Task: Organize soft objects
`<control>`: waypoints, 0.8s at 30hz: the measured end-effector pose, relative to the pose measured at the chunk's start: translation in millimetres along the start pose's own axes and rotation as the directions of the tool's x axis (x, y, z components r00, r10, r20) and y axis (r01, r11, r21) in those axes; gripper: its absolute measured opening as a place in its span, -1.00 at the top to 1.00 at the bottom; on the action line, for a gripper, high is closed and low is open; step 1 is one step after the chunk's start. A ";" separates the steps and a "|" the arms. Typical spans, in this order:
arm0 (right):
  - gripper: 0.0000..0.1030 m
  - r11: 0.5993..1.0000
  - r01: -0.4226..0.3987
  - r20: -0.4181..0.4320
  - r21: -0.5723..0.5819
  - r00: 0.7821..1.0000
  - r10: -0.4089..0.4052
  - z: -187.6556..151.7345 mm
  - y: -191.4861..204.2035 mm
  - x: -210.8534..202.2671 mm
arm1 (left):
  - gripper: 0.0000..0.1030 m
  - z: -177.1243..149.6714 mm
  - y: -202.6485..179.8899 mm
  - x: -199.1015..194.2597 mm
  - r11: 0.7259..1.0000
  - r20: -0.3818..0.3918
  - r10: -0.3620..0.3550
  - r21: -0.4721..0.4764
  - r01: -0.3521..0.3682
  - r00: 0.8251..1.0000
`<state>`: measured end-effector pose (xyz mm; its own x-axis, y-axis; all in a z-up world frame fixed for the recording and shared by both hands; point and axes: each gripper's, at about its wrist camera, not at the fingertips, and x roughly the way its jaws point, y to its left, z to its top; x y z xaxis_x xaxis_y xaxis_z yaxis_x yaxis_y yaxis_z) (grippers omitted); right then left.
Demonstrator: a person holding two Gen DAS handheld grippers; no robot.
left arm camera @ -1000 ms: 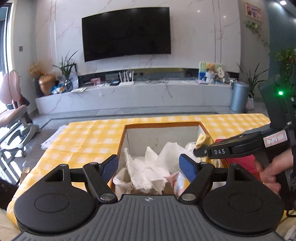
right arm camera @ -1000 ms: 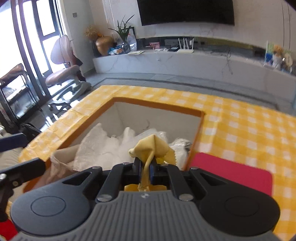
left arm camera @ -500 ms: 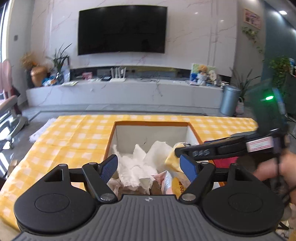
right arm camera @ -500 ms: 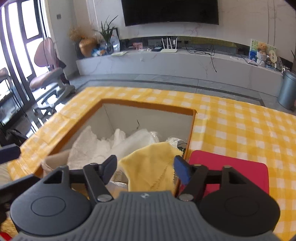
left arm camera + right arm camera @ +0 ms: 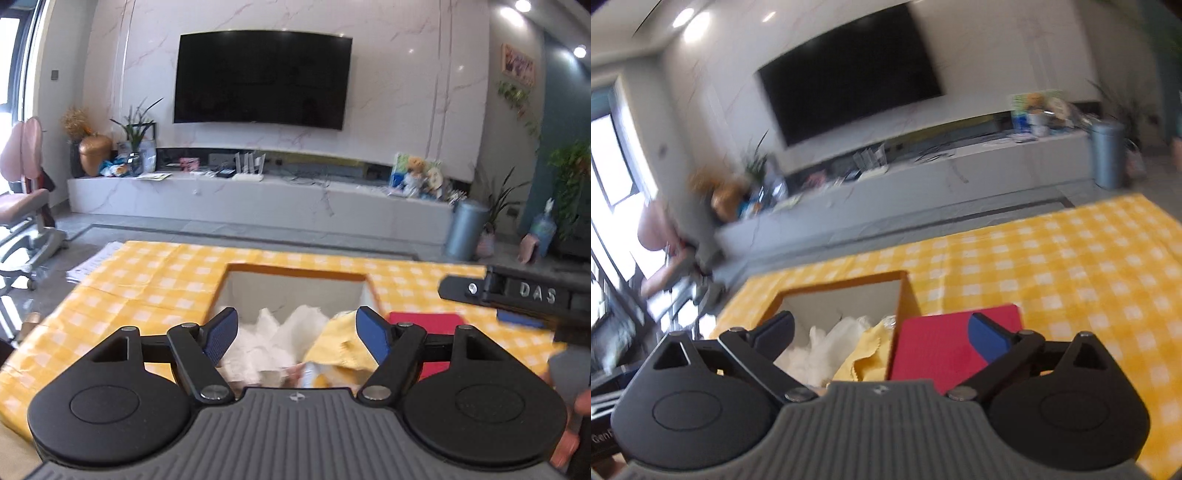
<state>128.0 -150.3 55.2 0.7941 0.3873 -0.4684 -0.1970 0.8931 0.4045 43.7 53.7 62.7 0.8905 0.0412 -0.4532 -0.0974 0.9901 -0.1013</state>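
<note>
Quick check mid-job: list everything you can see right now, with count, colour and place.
box: one, orange rim, white inside, set into the table
tablecloth: one, yellow check, covers the table
yellow cloth: one, in the box, right side
white wads: several, in the box
red mat: one, on the tablecloth, right of the box
TV: one, black, far wall
bin: one, grey-blue, on the floor, right
left gripper: open, over the box
right gripper: open, empty, over the box edge and mat
</note>
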 end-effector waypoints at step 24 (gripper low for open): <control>-0.92 0.946 0.155 0.058 -0.285 0.988 -0.145 -57.7 9.2 -12.5 | -0.68 -34.3 -48.3 16.9 0.994 0.111 -0.042 0.102 0.030 0.993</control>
<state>83.0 -133.7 19.5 0.8463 0.2399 -0.4757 -0.2267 0.9702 0.0861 48.1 2.0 29.5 0.9375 0.0146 -0.3476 -0.0246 0.9994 -0.0243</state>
